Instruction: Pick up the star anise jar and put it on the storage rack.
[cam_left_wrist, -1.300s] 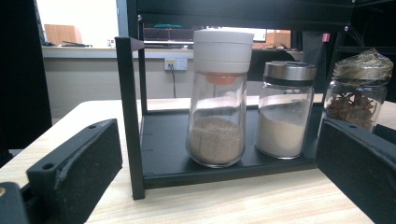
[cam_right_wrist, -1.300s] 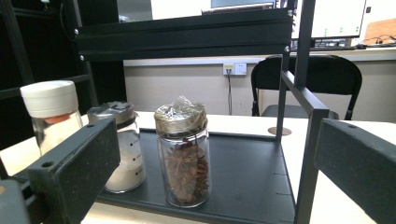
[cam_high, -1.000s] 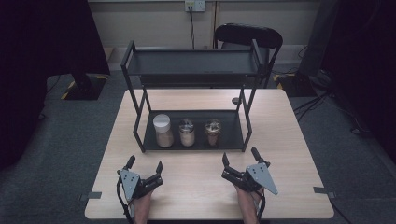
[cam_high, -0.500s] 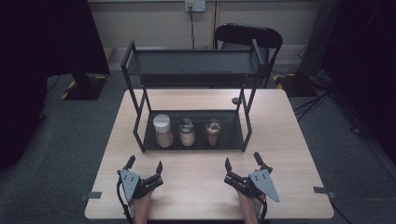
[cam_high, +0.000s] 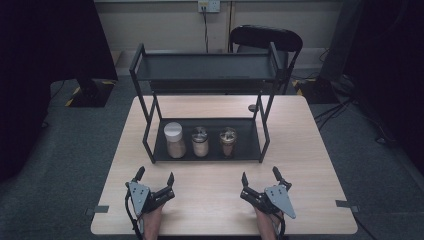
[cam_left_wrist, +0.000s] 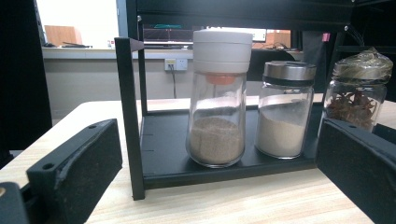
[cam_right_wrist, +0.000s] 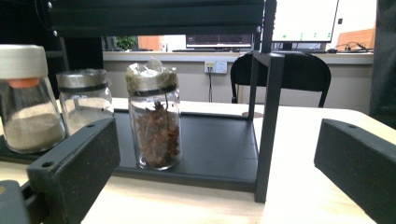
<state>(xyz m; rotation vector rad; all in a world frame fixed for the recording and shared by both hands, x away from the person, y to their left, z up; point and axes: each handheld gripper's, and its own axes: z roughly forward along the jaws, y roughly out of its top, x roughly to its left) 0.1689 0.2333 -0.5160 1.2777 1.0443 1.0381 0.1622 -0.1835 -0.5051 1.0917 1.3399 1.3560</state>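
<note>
Sitting wide open on the table (cam_high: 310, 150), the left gripper (cam_high: 155, 178) faces the white-lid jar (cam_high: 174, 140) and the right gripper (cam_high: 260, 177) faces the star-anise jar (cam_high: 228, 142).

bench (cam_high: 220, 200) ahead of my jaws: bare up to the rack | rack (cam_high: 150, 112) front: open between its posts | inside: three jars (cam_high: 200, 142) side by side, narrow gaps | right of them: free shelf floor
</note>
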